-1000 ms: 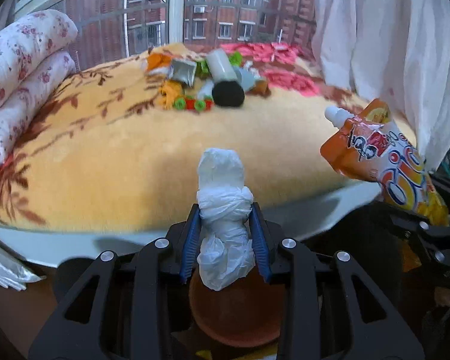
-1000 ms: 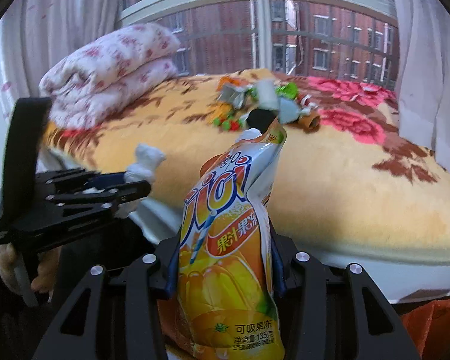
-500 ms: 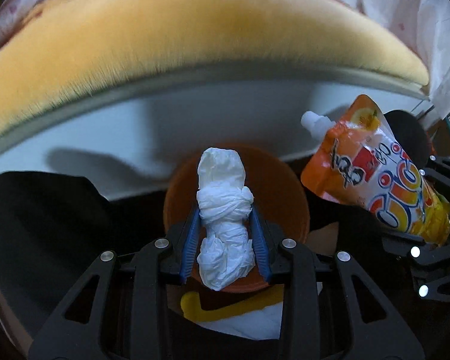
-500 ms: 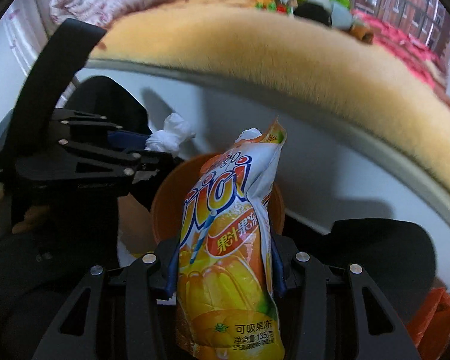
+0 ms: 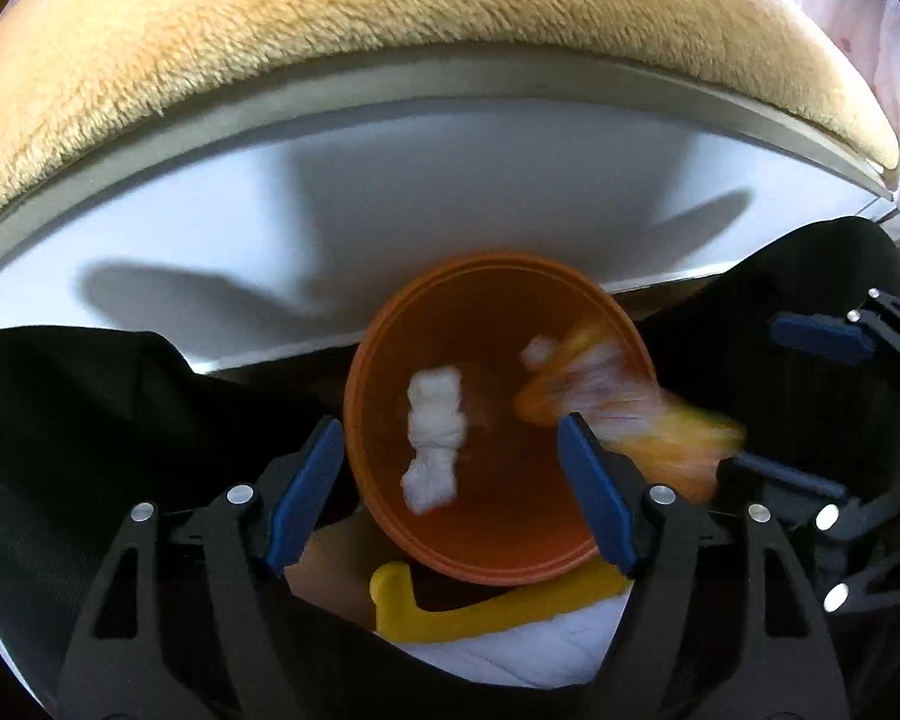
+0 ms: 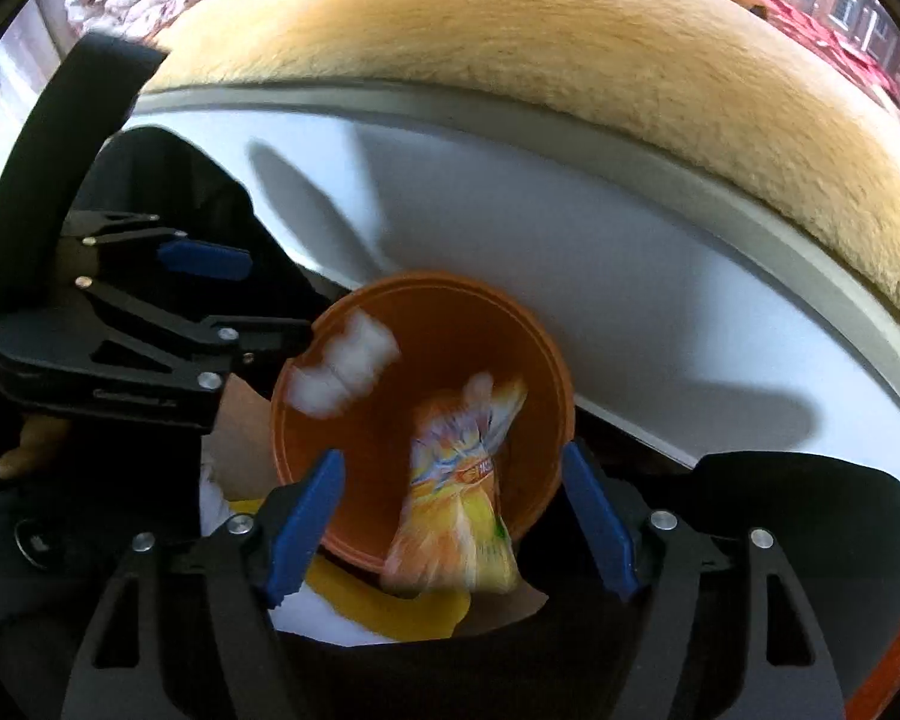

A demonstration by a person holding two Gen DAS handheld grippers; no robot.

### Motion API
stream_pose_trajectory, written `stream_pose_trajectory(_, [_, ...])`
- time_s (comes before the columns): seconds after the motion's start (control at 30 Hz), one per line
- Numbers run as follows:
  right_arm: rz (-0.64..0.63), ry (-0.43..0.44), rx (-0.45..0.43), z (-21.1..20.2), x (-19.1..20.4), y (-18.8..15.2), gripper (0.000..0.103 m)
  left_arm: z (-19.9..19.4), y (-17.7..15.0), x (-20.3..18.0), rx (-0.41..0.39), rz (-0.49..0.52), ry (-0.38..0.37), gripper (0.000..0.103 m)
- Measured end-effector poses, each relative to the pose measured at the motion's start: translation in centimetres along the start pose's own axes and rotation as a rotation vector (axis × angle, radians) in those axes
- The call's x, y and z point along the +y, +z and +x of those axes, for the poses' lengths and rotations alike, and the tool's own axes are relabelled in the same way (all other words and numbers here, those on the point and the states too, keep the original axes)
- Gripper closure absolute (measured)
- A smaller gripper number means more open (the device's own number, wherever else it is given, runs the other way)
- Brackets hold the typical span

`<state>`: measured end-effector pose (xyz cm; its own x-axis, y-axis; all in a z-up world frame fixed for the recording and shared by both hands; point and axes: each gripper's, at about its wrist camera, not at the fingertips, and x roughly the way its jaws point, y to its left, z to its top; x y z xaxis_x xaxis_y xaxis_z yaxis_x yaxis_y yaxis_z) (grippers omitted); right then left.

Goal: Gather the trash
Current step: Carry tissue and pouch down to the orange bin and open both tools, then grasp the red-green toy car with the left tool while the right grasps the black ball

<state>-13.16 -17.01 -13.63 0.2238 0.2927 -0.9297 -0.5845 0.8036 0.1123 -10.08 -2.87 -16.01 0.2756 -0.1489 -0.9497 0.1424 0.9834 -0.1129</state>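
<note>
Daylight from above, bright on blanket (image 5: 390,6) and white bed panel (image 5: 270,228) (hard tong shadows there). Lower half dim, blacks crushed. Pouch (image 6: 456,492) and tissue wad (image 6: 342,372) motion-smeared. Fisheye bends edges; dark vignette in corners.

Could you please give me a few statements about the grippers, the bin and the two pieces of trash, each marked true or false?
1. The left gripper clamps the white tissue wad. False: its jaws are opening and the wad is loose over the orange bin.
2. The juice pouch is blurred, free of the right gripper. True.
3. The bin is blue. False: it is orange.
4. The bin stands below the edge of the fleece-covered bed. True.
5. Both grippers point down toward the bin. True.
</note>
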Motion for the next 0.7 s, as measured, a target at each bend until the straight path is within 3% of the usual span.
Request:
stream_pose_trajectory(0.23, [0.046,-0.024,-0.05,-3.2,-2.4,0.1,0.03,-2.3,-0.2,1.5,-0.063,-0.031,-0.015,0.03])
stream_pose_trajectory(0.43, [0.054,-0.021,-0.171,-8.3,-4.0,1.1,0.03,-9.2,1.4,1.7,-0.25,0.026,-0.023,0.027])
stream_pose_trajectory(0.5, [0.071,-0.012,-0.224,-9.0,-4.4,1.6,0.03,-11.7,4.1,1.7,-0.334,0.044,-0.021,0.016])
stream_pose_trajectory(0.6, [0.105,0.007,-0.309,-10.5,-5.5,2.8,0.03,-13.3,9.0,1.9,-0.405,0.027,-0.031,0.014])
stream_pose_trajectory(0.7, [0.138,0.027,-0.351,-10.6,-6.2,3.4,0.03,-12.5,14.2,1.2,-0.418,-0.033,0.0,0.014])
